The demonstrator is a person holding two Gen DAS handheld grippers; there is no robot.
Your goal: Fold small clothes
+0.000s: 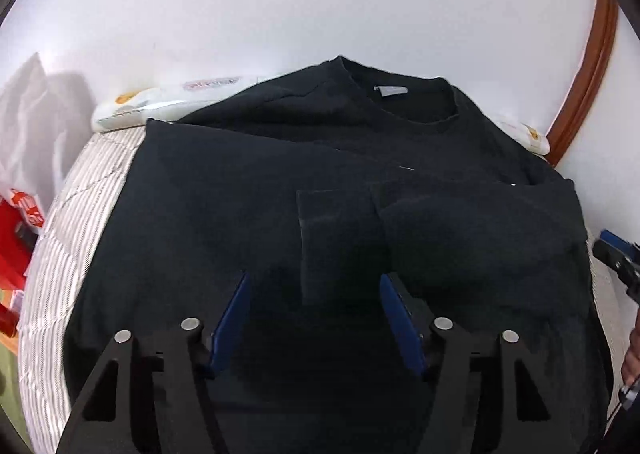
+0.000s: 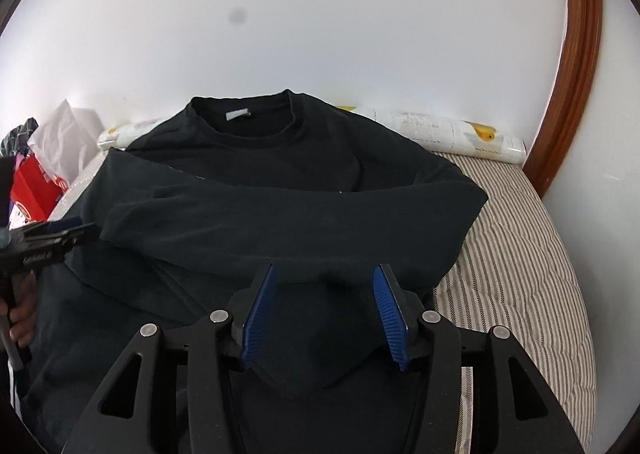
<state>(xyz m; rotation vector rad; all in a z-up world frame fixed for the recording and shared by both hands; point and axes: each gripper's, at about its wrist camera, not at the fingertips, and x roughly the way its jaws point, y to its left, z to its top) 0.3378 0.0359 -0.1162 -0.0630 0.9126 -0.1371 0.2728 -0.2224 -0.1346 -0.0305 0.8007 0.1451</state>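
A black long-sleeved sweatshirt [image 2: 280, 190] is spread on a striped mattress [image 2: 516, 254], sleeves folded across its chest. The left gripper [image 1: 314, 294] and right gripper [image 2: 324, 294] are held above it, jaws parted, nothing grasped. A patterned pillow [image 2: 460, 134] lies behind the collar.

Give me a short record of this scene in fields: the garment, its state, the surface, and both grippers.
garment: black long-sleeved top
state: lies flat, collar at far end, both sleeves folded across the chest
surface: striped mattress
left gripper: open, above the top, holds nothing
right gripper: open, above the top, holds nothing
beyond collar: white printed pack along the wall
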